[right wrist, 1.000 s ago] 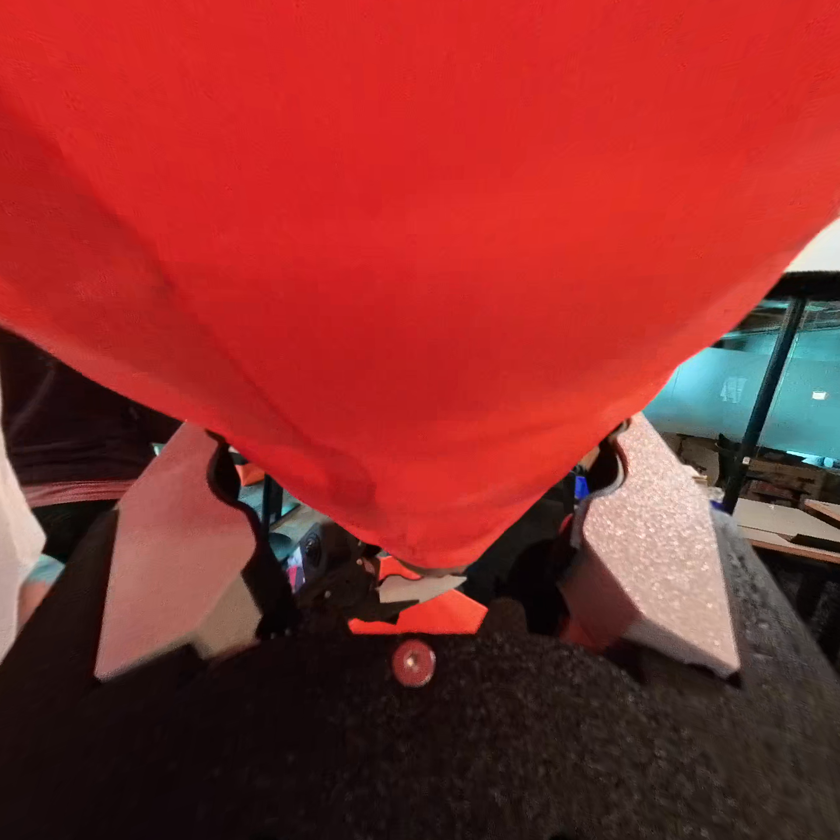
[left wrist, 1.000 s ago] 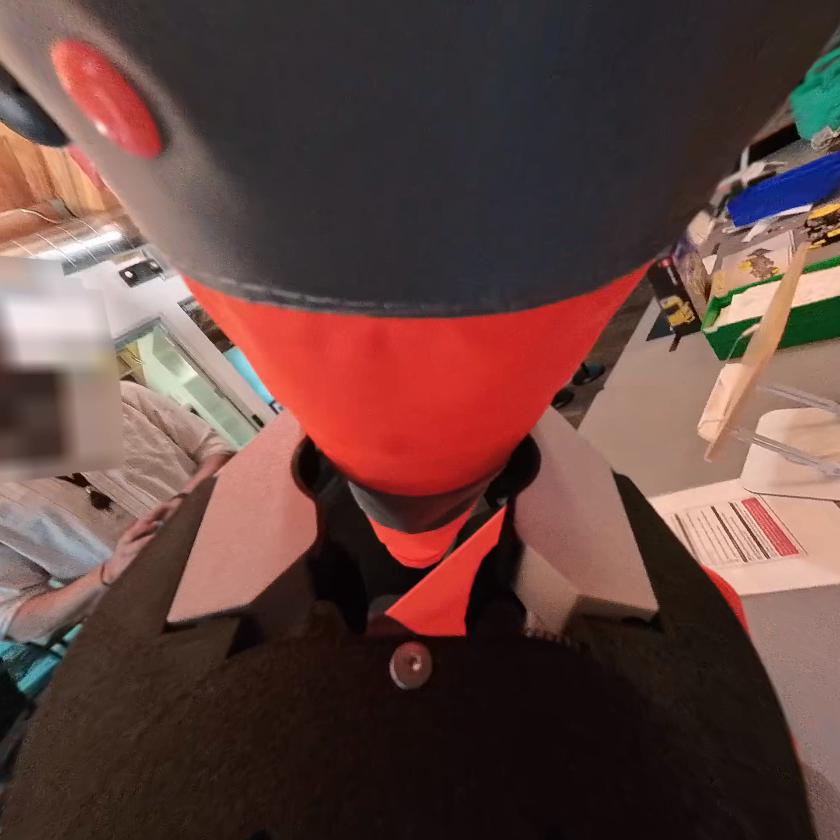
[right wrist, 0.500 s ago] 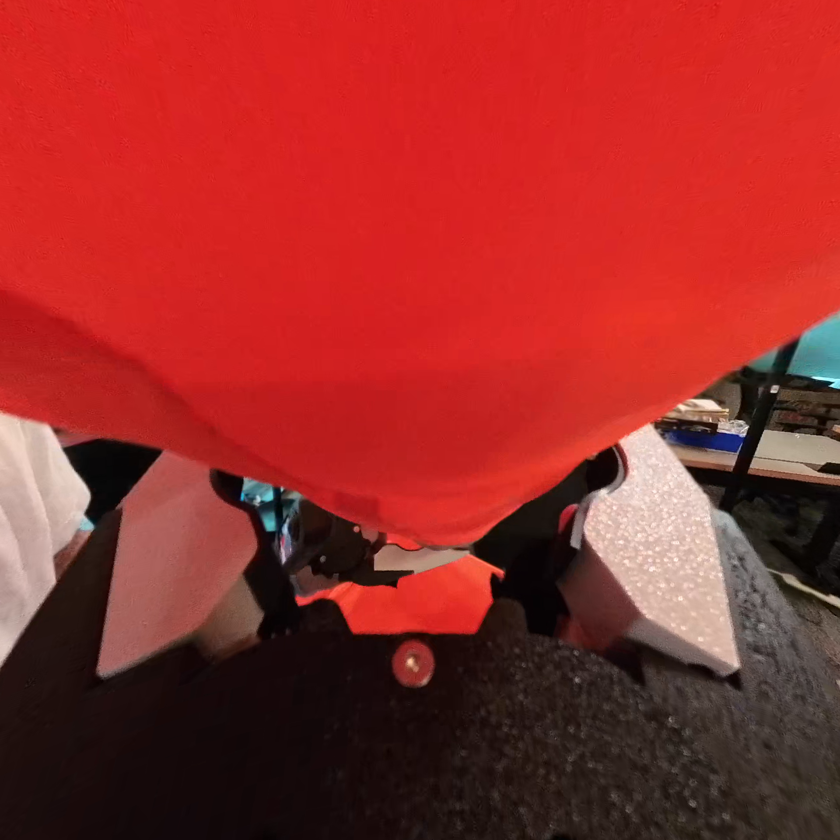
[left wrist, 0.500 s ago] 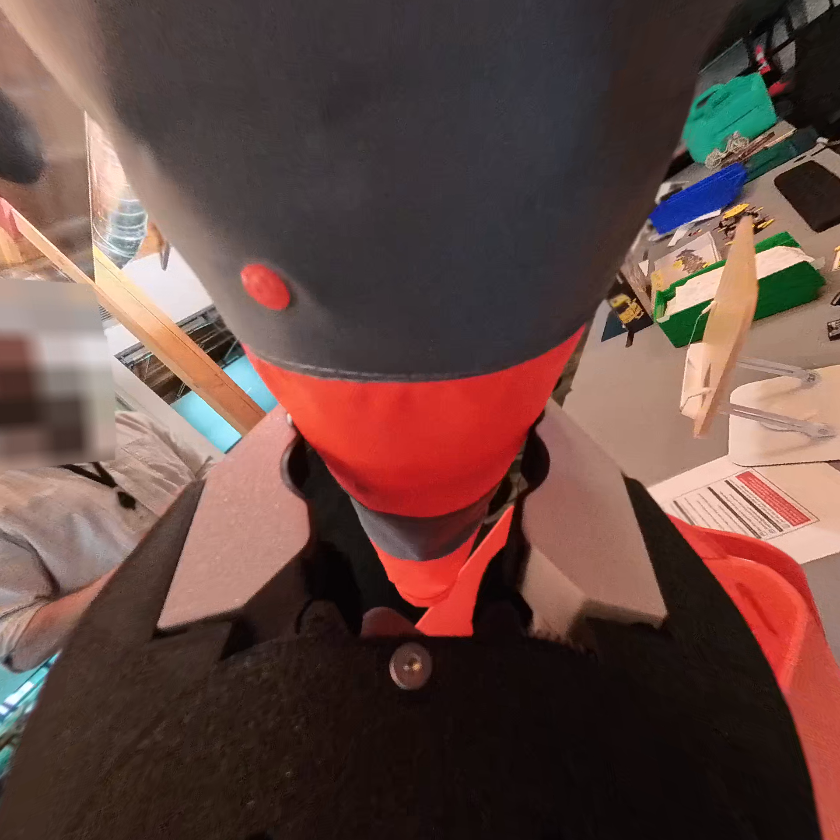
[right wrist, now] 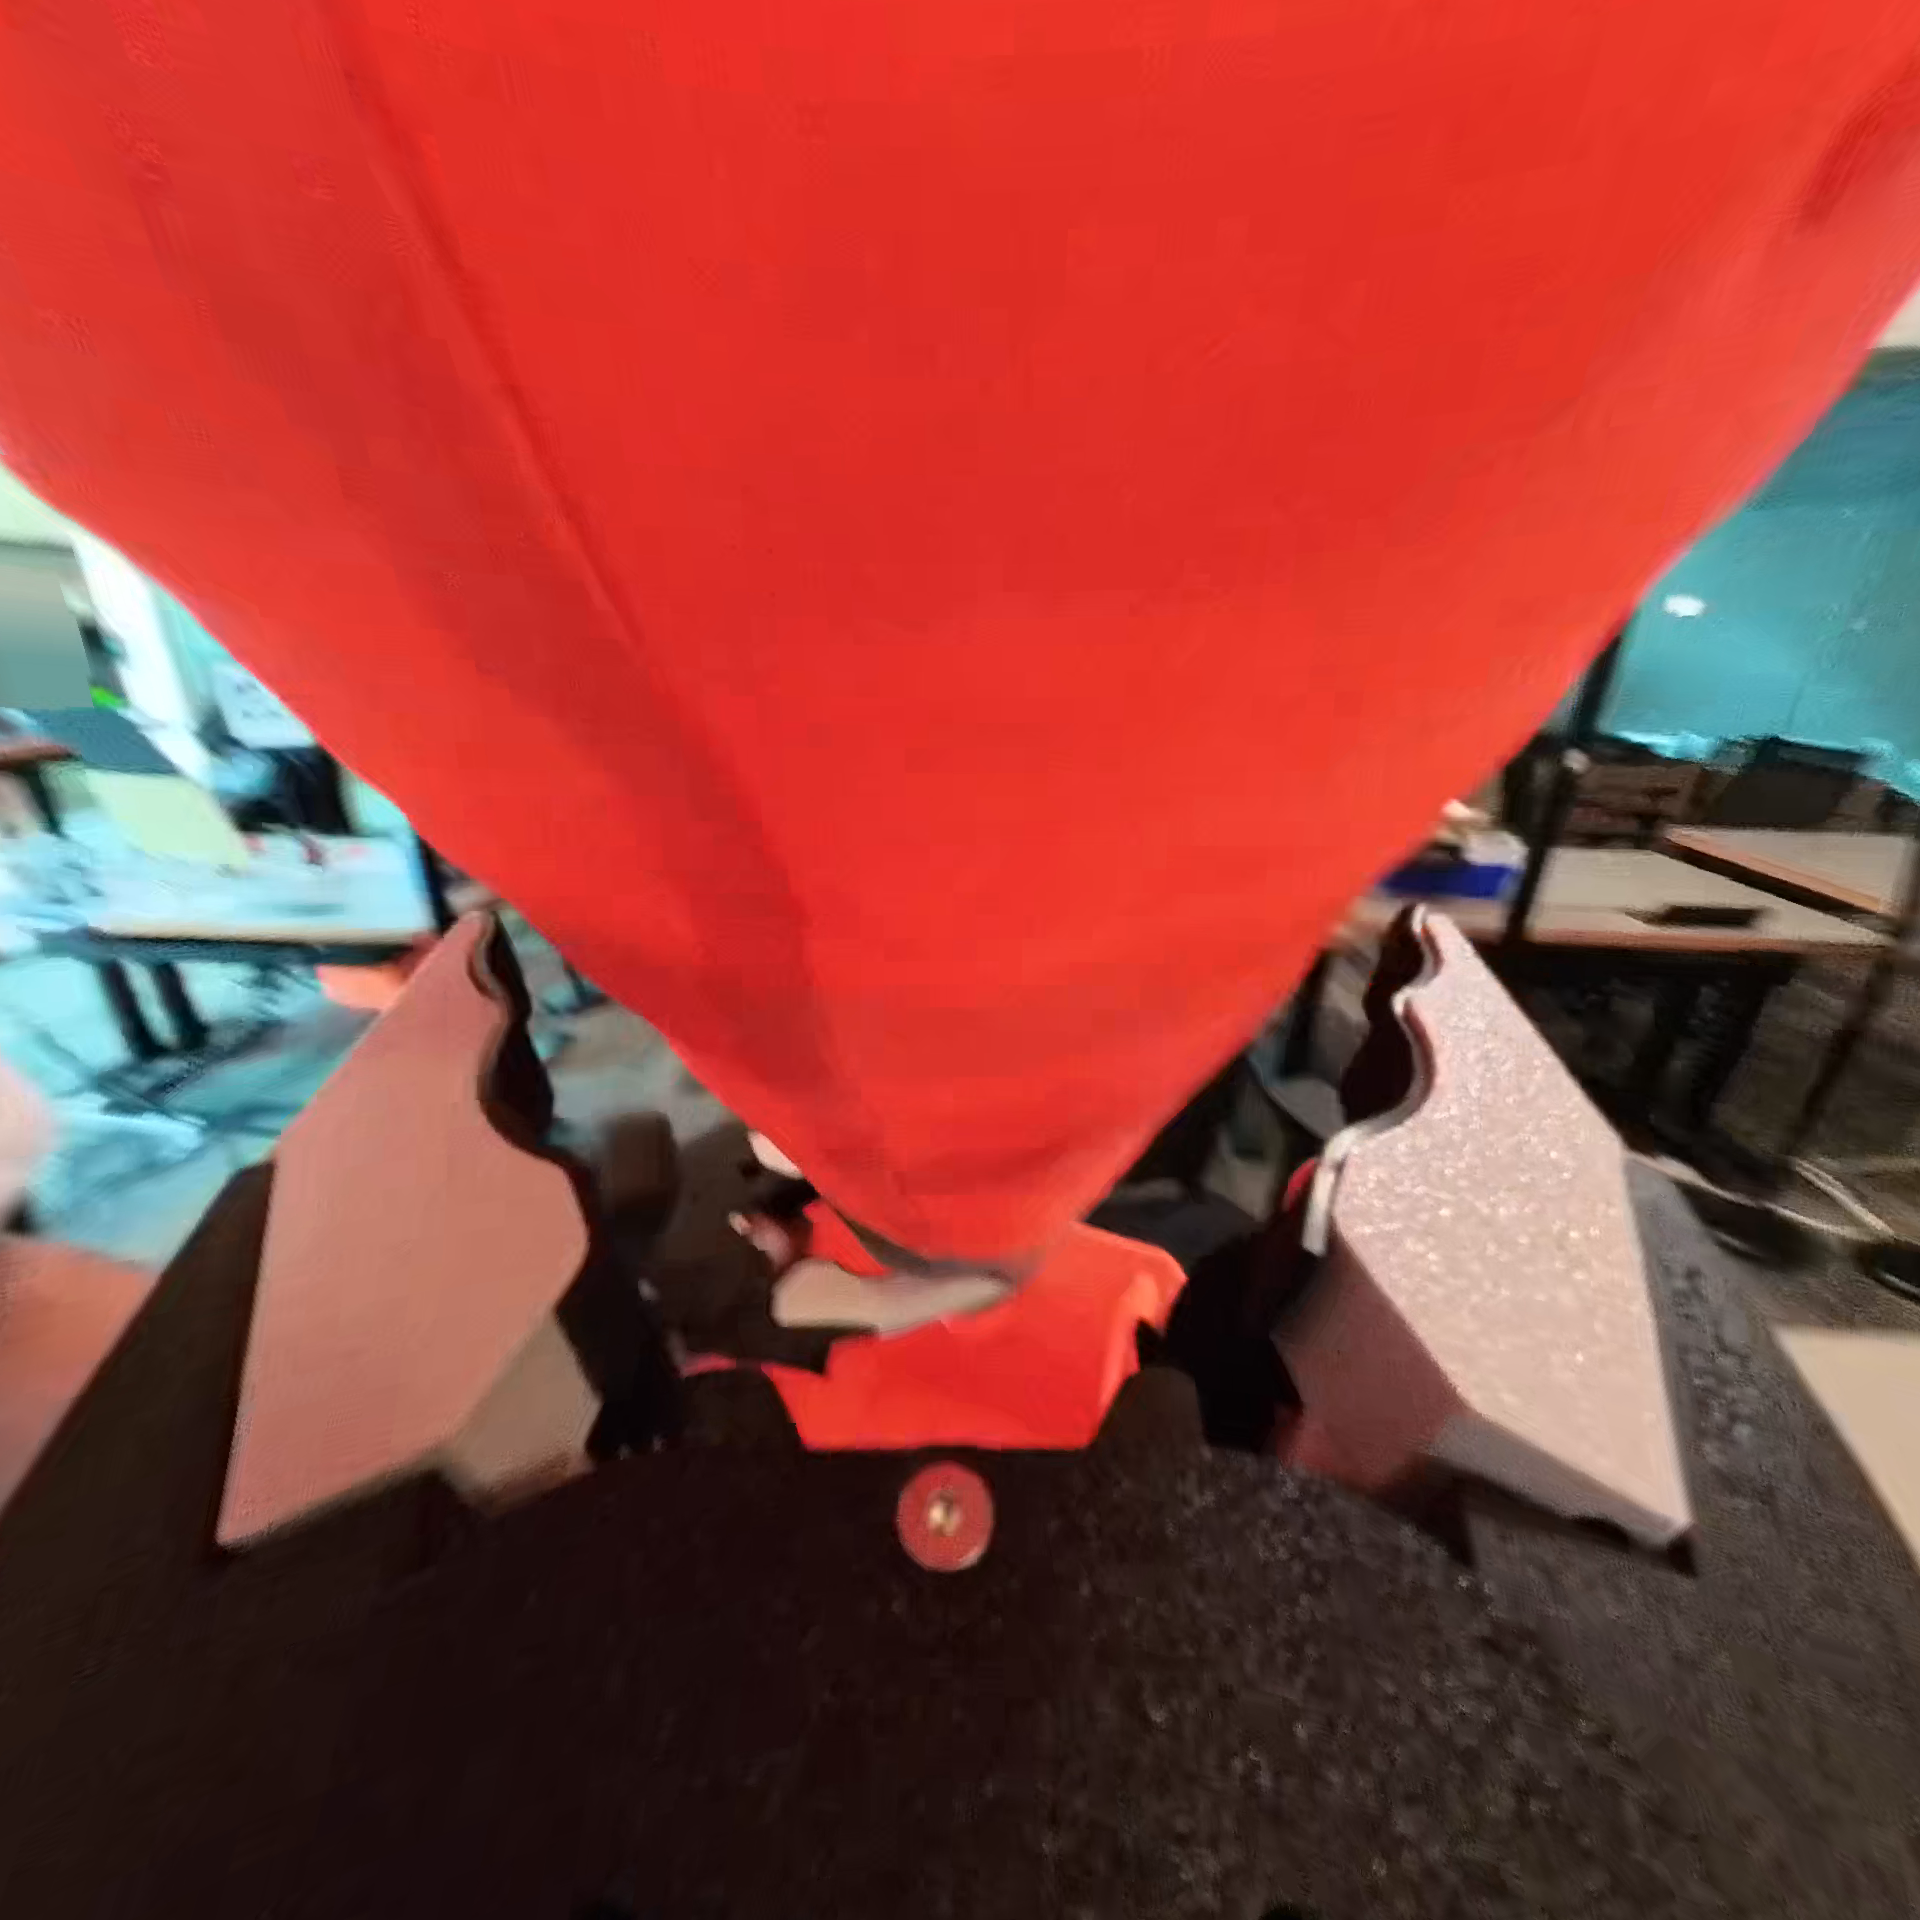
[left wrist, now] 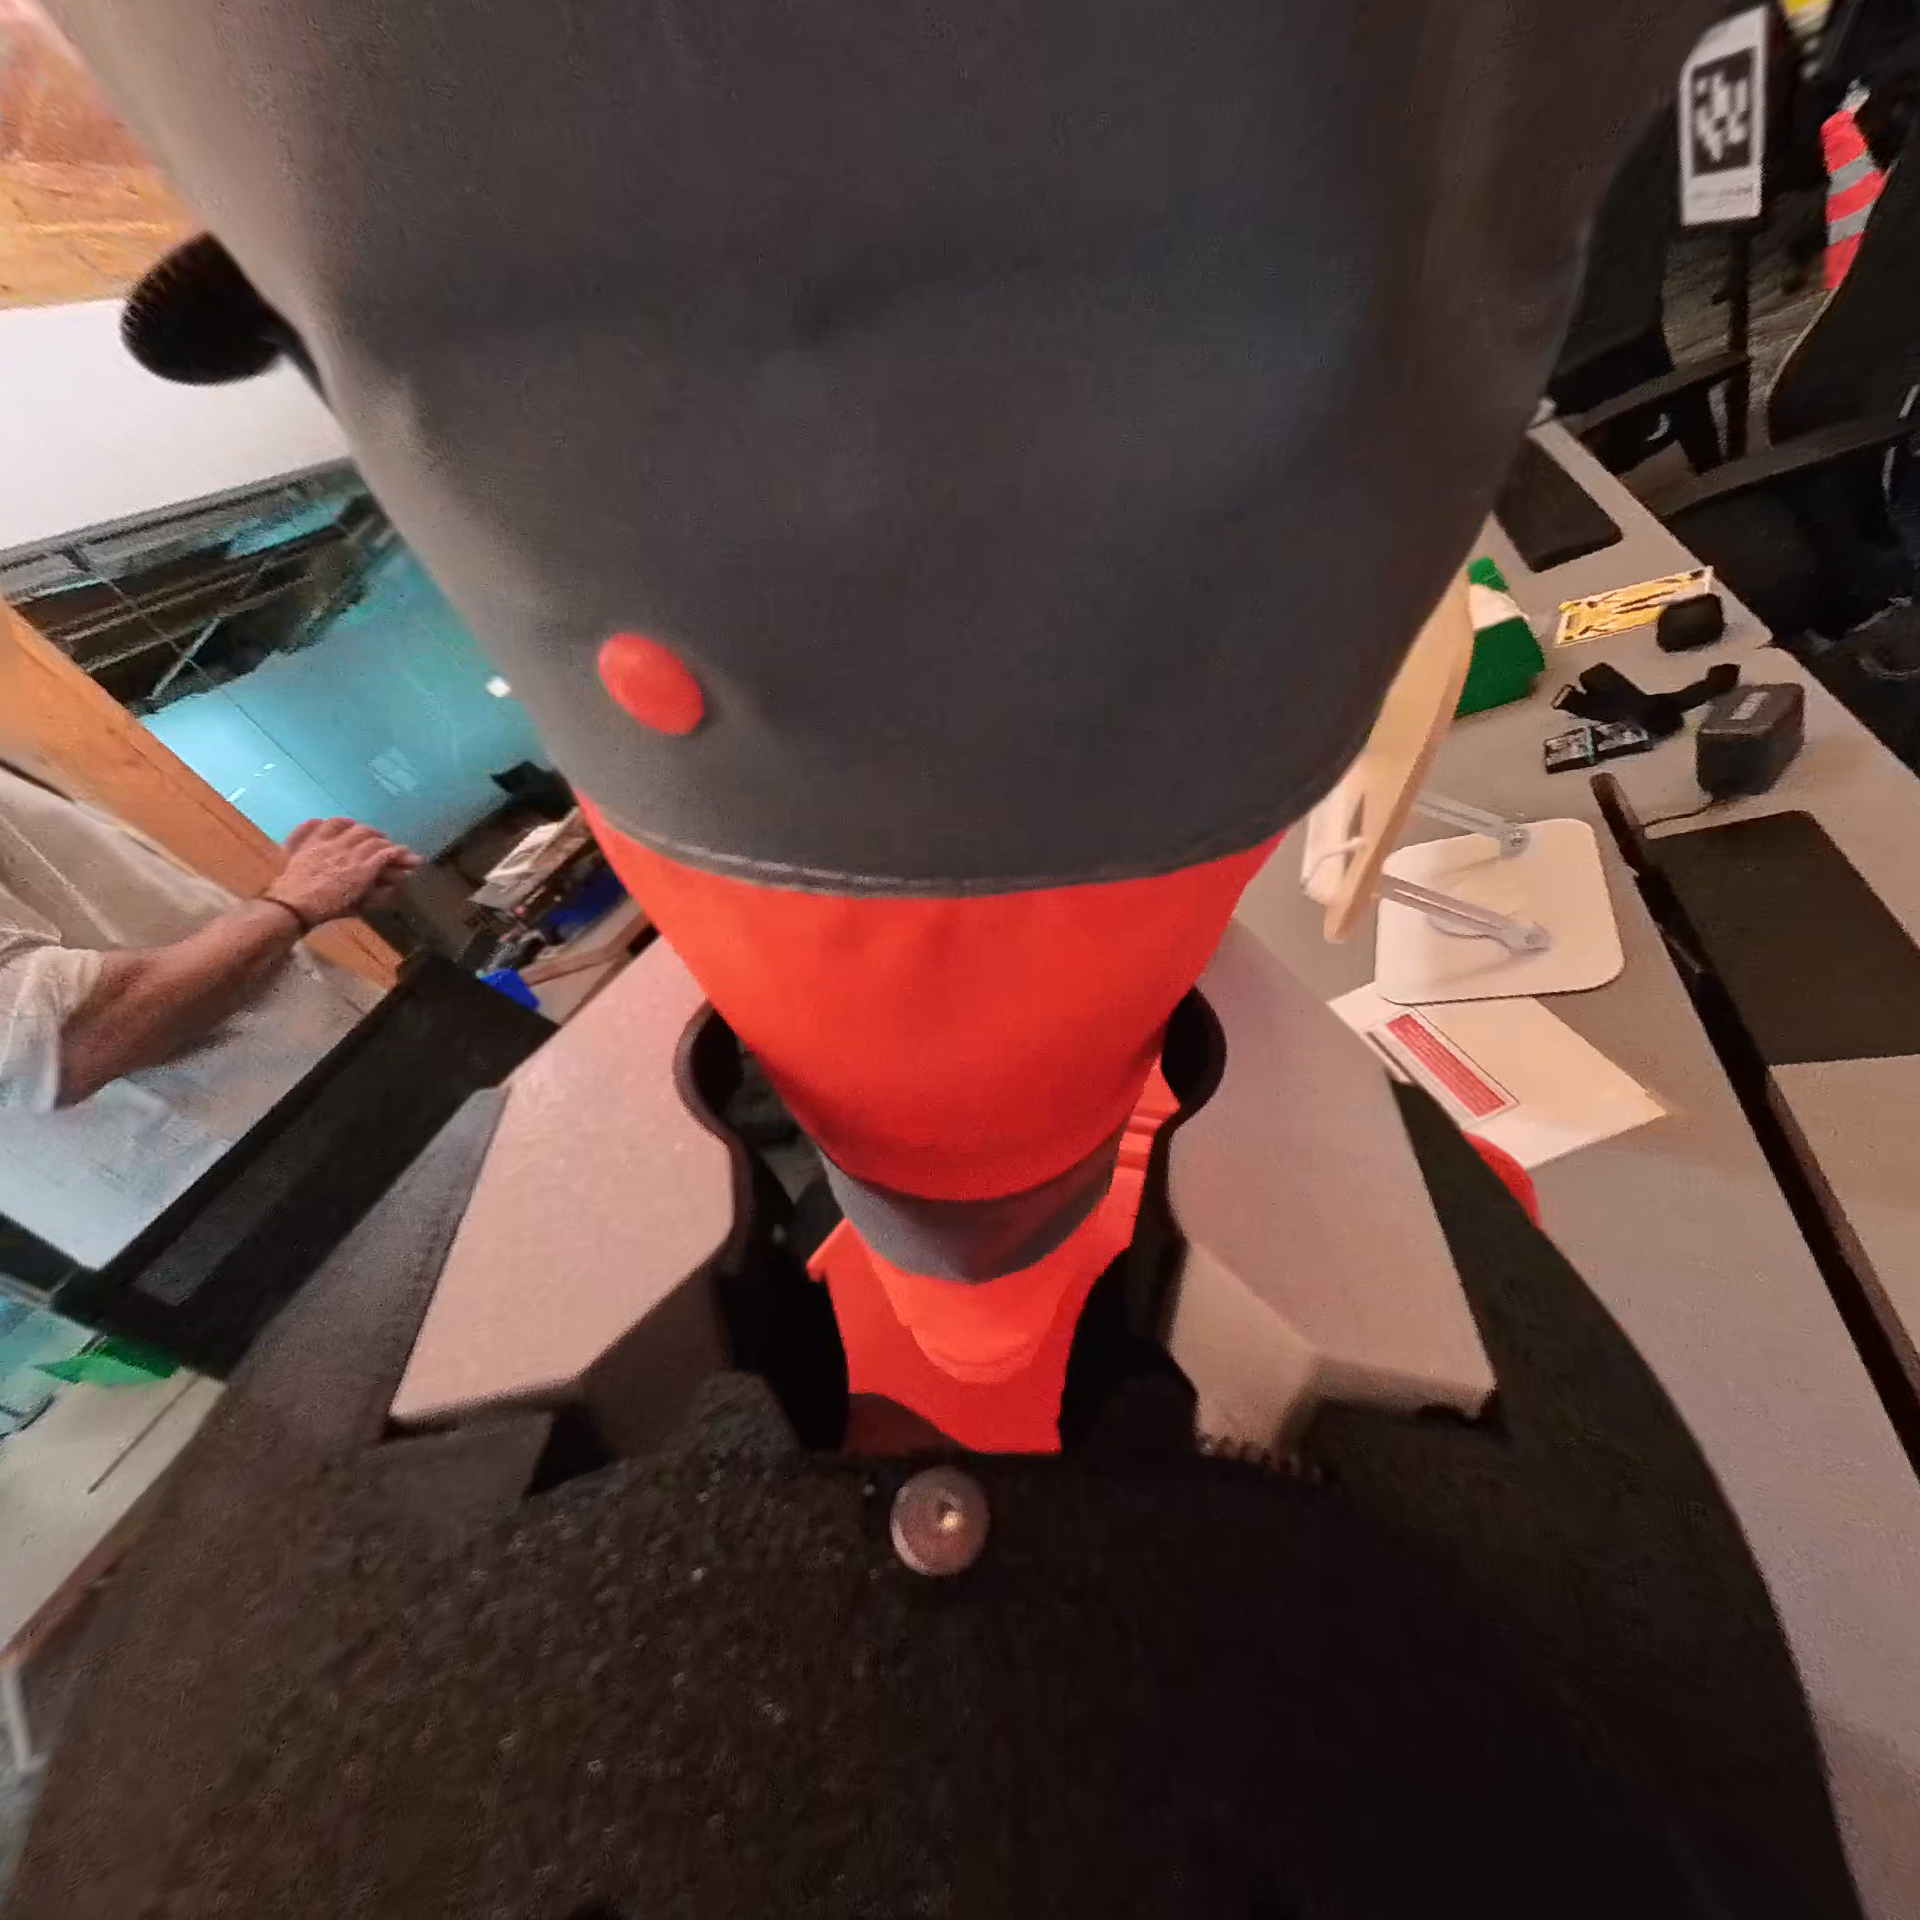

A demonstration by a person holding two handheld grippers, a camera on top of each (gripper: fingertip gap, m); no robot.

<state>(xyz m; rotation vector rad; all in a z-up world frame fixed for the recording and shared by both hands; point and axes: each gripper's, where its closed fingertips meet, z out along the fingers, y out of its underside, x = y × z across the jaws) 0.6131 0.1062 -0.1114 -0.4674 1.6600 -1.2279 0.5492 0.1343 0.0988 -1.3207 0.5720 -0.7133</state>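
In the left wrist view, my left gripper (left wrist: 945,1039) is shut on a garment (left wrist: 935,987). It is red cloth under a wide dark grey band (left wrist: 883,416) with a red button (left wrist: 649,684). The cloth fills the gap between both fingers and runs down to the base. In the right wrist view, the red cloth (right wrist: 935,520) hangs close to the camera and narrows to a tip low between the fingers. My right gripper (right wrist: 951,935) stands wide open, with background showing on both sides of the cloth. A small grey piece (right wrist: 883,1299) shows under the tip; I cannot tell what it is.
A grey table (left wrist: 1662,1299) at the right of the left wrist view carries a white stand base (left wrist: 1496,914) with a pale wooden strip (left wrist: 1392,790), a paper sheet (left wrist: 1496,1081), a green box (left wrist: 1496,644) and a black charger (left wrist: 1745,738). A person's arm (left wrist: 208,935) is at the left. Black-legged tables (right wrist: 1714,914) stand behind.
The left view has swung, so more of the table at the right shows, with the garment still gripped. In the right view the background has shifted; the finger gap is unchanged.
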